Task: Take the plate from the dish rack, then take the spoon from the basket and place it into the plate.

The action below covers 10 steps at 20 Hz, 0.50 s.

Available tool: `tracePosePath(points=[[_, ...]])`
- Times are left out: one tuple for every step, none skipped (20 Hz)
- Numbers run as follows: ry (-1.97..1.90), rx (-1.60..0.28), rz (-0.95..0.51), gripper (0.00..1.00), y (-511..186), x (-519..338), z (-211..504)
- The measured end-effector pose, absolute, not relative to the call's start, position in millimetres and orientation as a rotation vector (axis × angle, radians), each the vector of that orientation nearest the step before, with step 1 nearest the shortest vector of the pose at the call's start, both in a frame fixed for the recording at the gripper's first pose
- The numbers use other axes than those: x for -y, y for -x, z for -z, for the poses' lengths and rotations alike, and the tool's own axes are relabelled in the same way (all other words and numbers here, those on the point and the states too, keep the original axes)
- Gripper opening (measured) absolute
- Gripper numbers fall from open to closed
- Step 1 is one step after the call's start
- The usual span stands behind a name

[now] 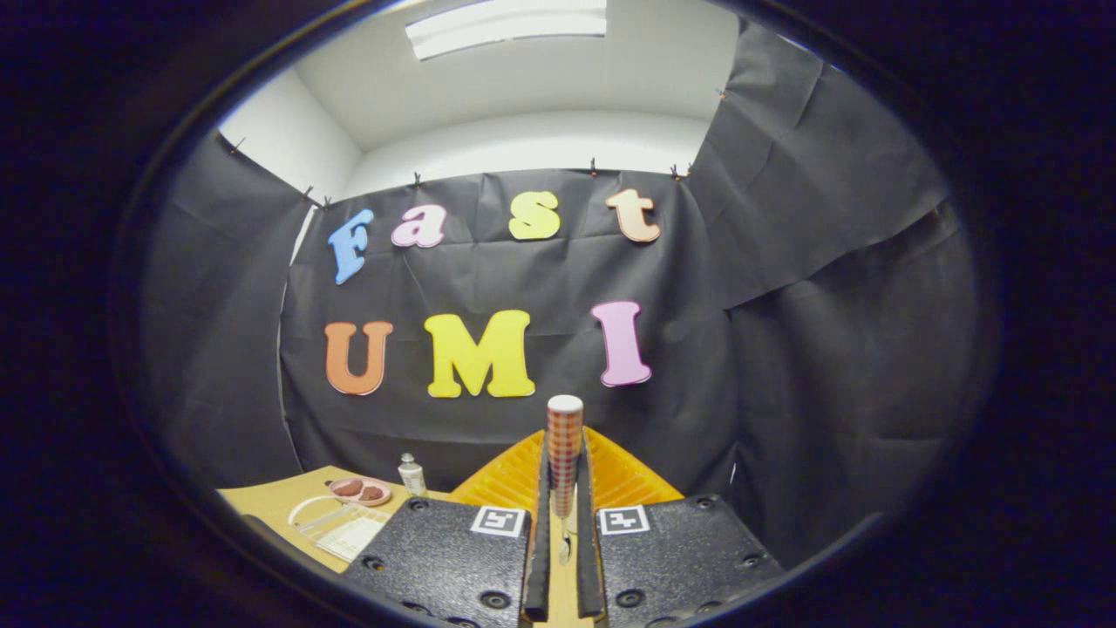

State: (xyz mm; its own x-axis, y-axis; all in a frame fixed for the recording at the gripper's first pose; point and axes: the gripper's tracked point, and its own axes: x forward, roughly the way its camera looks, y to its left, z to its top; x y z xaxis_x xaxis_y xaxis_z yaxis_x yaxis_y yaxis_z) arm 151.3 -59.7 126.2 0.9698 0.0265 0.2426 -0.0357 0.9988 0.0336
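Black cloth walls close the booth around a tan table (279, 501). The tongs (563, 558) clamp the spoon (564, 453) by its checked handle, upright at twelve o'clock — lifted clear for carrying. The orange basket (623, 480) sits just behind — the plate (362, 491) at ten o'clock.

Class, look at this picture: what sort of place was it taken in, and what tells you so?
Probably a staged indoor booth. Black cloth walls it, a ceiling light hangs above, and a table carries a small plate and bottle. The gripper holds a spoon.
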Motion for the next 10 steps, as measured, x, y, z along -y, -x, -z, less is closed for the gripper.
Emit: tracePosePath(points=[[-0.027,0.242,-0.038,0.17,-143,53,-126],[-0.013,0.237,-0.045,0.17,-133,46,-124],[0.002,0.237,-0.053,0.17,-124,37,-120],[0.014,0.239,-0.062,0.17,-118,28,-115],[0.031,0.241,-0.077,0.17,-115,17,-106],[0.047,0.244,-0.096,0.17,-111,5,-96],[0.060,0.245,-0.114,0.17,-108,-5,-84],[0.072,0.228,-0.146,0.17,-104,-21,-66],[0.080,0.192,-0.172,0.17,-99,-36,-42],[0.083,0.149,-0.201,0.17,-94,-51,-17]])
